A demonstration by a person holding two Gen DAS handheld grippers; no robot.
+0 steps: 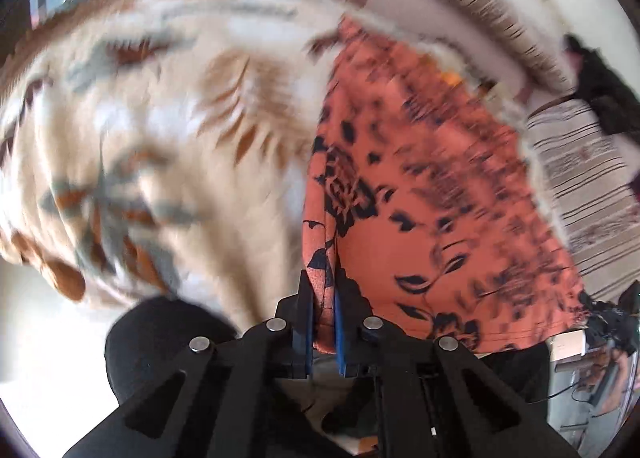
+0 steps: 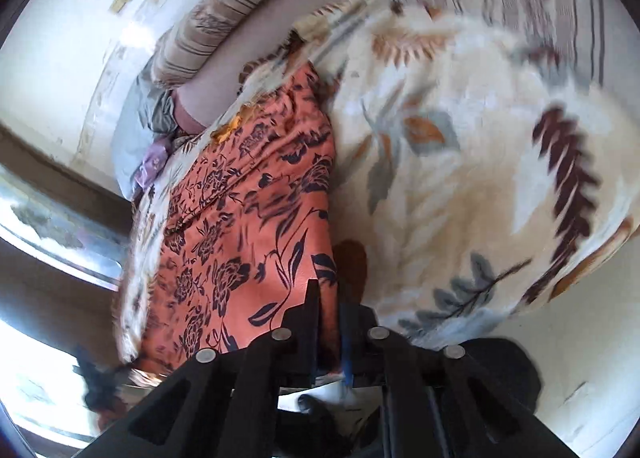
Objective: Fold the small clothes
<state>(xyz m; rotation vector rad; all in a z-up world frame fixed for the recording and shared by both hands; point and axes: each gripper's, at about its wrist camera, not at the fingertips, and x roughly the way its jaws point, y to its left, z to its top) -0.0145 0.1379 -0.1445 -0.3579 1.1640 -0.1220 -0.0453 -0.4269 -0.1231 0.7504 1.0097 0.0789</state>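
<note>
An orange garment with a dark floral print (image 1: 432,194) is stretched over a cream blanket with leaf patterns (image 1: 160,130). My left gripper (image 1: 323,290) is shut on one edge of the garment, with a fold of cloth pinched between its blue-padded fingers. In the right wrist view the same orange garment (image 2: 248,226) runs from the jaws toward the far side of the blanket (image 2: 460,162). My right gripper (image 2: 329,298) is shut on the garment's other near edge. Both views are blurred by motion.
Striped beige cushions (image 1: 472,6) lie beyond the blanket and also show in the right wrist view (image 2: 224,22). A grey and lilac bundle of cloth (image 2: 140,138) sits at the far end. A dark object (image 1: 600,90) lies on a striped cover at the right.
</note>
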